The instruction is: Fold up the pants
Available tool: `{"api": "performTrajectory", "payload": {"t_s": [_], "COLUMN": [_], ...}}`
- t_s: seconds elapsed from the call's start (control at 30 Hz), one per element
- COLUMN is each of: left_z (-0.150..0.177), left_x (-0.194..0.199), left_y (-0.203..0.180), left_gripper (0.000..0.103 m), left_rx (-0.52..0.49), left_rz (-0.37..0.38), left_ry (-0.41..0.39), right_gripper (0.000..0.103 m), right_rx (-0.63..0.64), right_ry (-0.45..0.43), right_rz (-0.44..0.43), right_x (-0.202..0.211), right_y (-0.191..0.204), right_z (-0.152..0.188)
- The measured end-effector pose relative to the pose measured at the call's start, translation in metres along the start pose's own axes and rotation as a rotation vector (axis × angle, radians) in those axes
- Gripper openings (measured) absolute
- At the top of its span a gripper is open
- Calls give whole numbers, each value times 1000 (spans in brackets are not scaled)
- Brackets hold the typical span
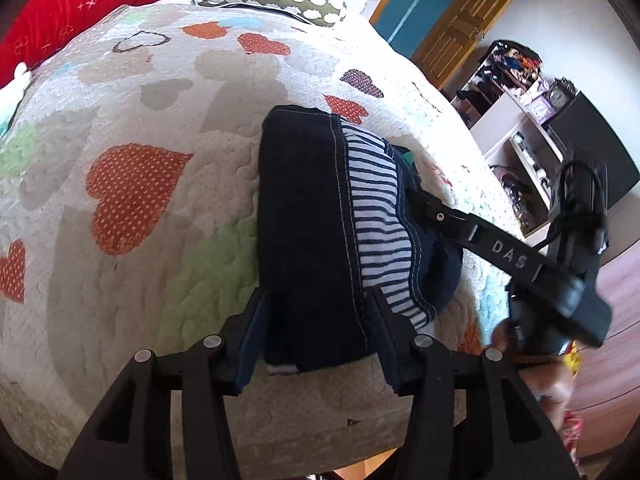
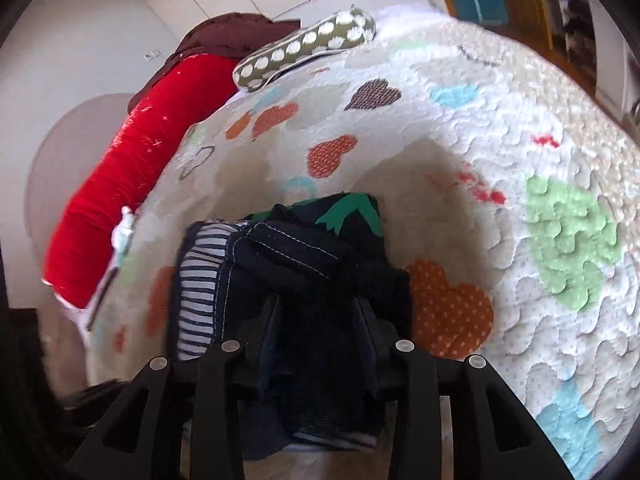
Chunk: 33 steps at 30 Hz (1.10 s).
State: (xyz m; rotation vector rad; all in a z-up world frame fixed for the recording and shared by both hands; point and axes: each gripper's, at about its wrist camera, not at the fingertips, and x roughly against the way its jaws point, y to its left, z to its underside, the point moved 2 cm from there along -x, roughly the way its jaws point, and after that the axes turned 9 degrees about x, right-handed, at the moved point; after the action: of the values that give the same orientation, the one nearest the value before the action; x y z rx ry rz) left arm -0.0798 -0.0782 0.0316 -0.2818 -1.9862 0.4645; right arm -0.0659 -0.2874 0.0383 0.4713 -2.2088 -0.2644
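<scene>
Both claws stood apart over the folded dark denim pants (image 1: 304, 216) with striped lining, which lay on the heart-patterned quilted bedspread (image 1: 132, 120). Within the left claw (image 1: 316, 316) the bundle's near end sat between unpressed pads; the right claw (image 2: 316, 320) straddled a denim fold, its fingers (image 1: 436, 216) reaching from the right.

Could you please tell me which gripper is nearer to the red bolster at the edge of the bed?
Left. The left gripper straddles the folded pants on the side toward the red bolster; the right gripper is beyond them.
</scene>
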Motion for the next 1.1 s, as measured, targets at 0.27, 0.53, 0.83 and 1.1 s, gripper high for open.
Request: {"api": "performTrajectory", "payload": {"t_s": [0.27,0.53,0.83,1.1], "left_z": [7,15,32,50], "left_x": [2,-11,-24,-30], "left_y": [14,26,-5,-17], "left_gripper": [53,61,87,99], "left_rx": [52,93,-82,-172], "left_rz": [-8,2,-127,-225], "left_ry": [16,23,-26,-63], "right_gripper": [51,56,56,56], "right_rx": [-51,-122,-88,-77], "right_ry": [-128,-293,-343,-359], "right_rz": [-33,-268,-320,-324], "right_x": [8,13,16,21], "right_y": [-12,-32,-33,-32], "right_z": [12,33,43,51]}}
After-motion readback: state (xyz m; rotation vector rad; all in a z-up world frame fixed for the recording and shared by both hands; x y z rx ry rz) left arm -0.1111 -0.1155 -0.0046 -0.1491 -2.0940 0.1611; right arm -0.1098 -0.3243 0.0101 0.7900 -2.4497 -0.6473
